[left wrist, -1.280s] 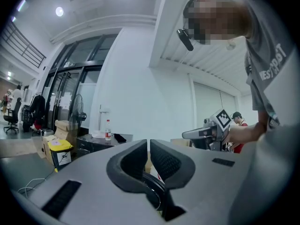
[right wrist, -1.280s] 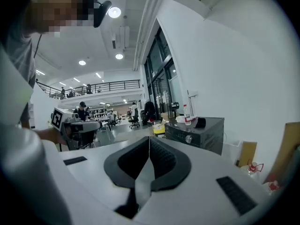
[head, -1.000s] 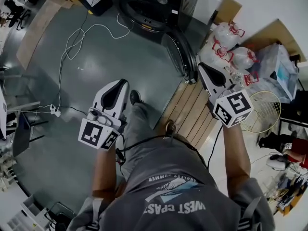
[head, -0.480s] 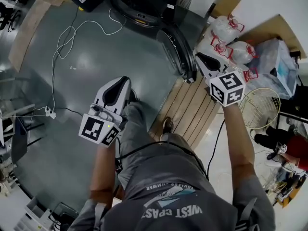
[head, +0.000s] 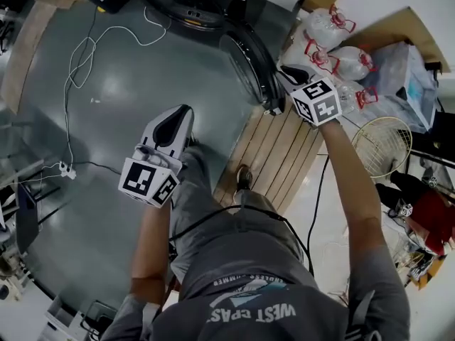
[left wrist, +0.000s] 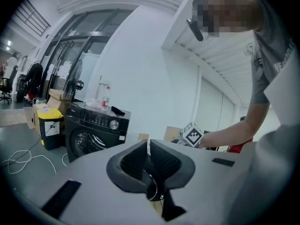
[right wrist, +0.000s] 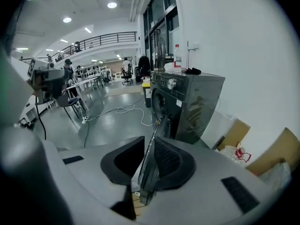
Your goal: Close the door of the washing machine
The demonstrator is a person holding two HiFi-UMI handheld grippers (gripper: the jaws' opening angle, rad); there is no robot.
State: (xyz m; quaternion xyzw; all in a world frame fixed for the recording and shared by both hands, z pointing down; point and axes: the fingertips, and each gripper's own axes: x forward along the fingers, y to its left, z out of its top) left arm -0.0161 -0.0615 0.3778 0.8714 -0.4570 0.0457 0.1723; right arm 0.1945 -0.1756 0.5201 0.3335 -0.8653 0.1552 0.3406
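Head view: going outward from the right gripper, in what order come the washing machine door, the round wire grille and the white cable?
1. washing machine door: its edge sits between the fingers of the right gripper.
2. round wire grille: on the floor, to the right.
3. white cable: far left on the floor.

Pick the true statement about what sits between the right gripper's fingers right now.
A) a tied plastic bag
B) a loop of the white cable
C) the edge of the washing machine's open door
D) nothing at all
C: in the right gripper view, the thin edge of the door runs down between the fingers of the right gripper.
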